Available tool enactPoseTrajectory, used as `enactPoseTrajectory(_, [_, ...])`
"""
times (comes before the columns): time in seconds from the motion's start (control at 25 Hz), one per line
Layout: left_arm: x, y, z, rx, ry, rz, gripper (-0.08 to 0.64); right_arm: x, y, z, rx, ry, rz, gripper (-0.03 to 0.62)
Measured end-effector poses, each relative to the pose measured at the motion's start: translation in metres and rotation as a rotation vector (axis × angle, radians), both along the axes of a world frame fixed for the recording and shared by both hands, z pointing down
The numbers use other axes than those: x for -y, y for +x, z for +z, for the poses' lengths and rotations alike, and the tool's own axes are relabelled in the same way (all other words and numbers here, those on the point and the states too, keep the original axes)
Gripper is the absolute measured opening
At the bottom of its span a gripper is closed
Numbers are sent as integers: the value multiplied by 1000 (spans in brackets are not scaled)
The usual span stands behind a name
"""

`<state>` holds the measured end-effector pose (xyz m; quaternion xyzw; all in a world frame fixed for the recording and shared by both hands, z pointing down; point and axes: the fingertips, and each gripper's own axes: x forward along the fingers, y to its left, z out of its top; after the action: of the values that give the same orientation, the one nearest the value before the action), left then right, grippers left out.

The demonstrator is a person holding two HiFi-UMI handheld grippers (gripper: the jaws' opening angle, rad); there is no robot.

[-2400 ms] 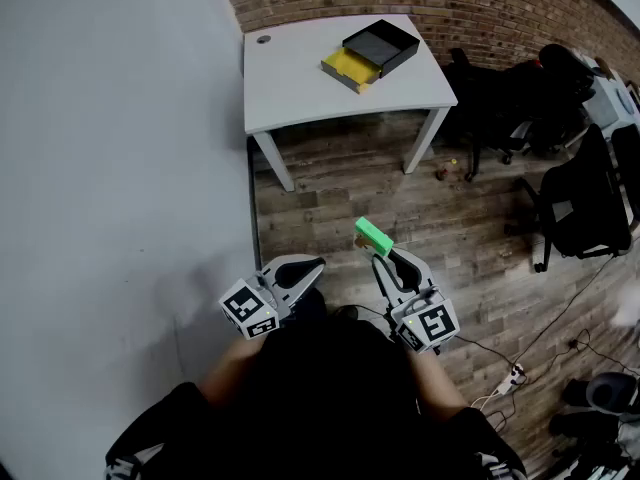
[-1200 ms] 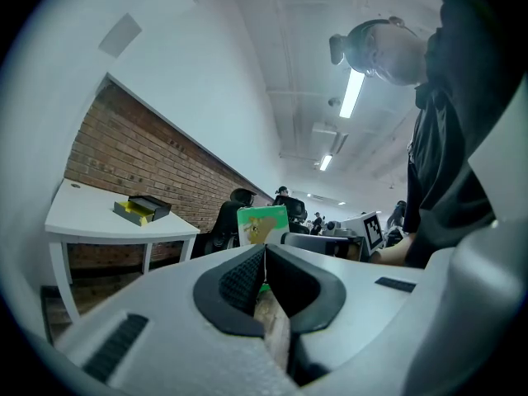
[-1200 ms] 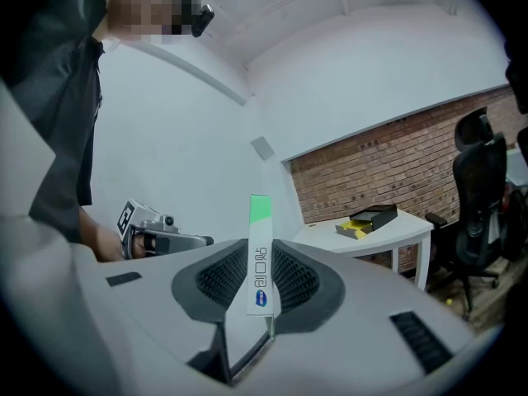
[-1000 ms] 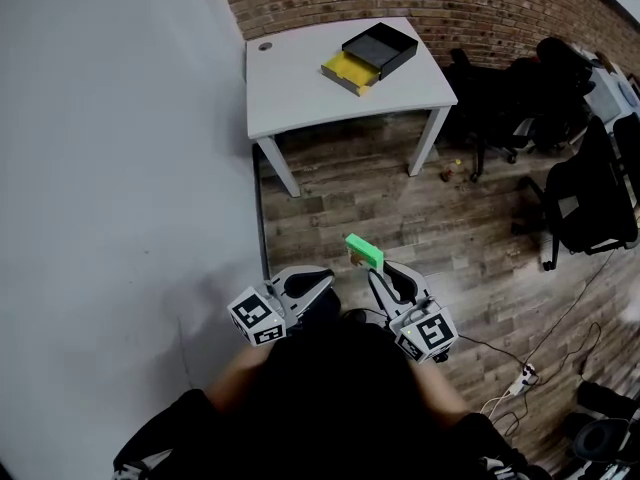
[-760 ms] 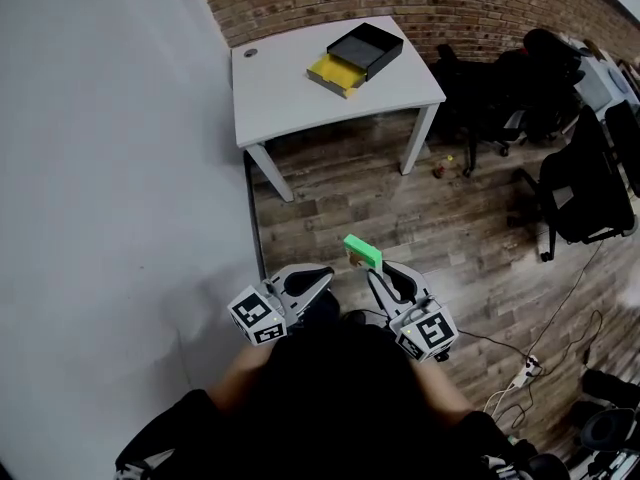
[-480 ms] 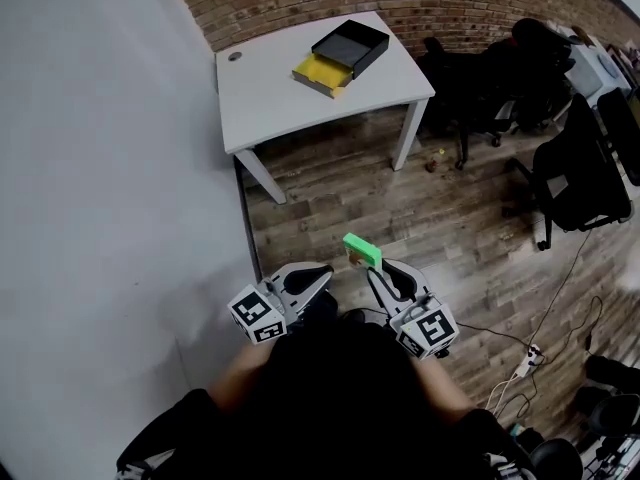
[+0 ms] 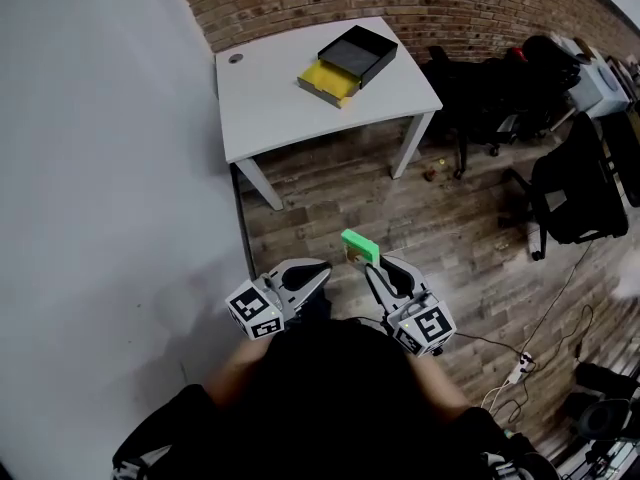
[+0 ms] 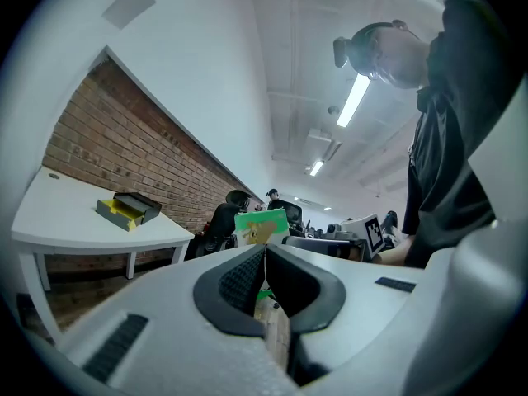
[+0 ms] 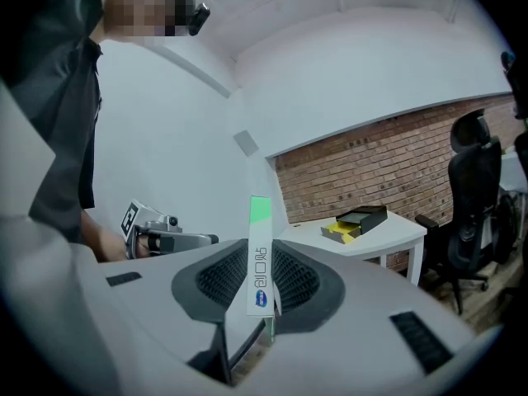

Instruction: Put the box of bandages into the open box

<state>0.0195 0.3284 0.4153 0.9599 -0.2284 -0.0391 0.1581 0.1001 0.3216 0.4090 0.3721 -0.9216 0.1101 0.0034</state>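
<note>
Clearly the right gripper (image 7: 368,266) is clamped on the bandage box (image 7: 358,245). The left gripper (image 7: 308,271) has its jaws together, empty. The open box (image 7: 352,56) lies on the table (image 7: 280,108), well apart.

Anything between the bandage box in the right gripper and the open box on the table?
Nothing visible. The right gripper holds the bandage box short of the white table, with only wood floor between. The open box lies uncovered on the tabletop; the office chairs stand off to the right.
</note>
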Motion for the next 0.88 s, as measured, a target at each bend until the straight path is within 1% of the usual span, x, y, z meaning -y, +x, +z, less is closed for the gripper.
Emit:
enactPoseTrajectory(0.2, [37,-27,-11,-15,17,9,17,34,-25,-13,-11,22,21,90])
enactPoseTrajectory(0.44, [77,-57,-14,-32,35,55,16,65,-50,-26,-31,44,78,89])
enactPoseTrajectory(0.64, [100,-62,-8,-61,30,99,17,88,-33,-28,-57,59,184,89])
enactPoseTrajectory(0.72, [106,-63,-4,-70,24,108,17,94,-31,-30,-59,63,195,90])
enactPoseTrajectory(0.88, [115,-60,2,-90,-5,107,17,102,-23,-23,-89,32,211,89])
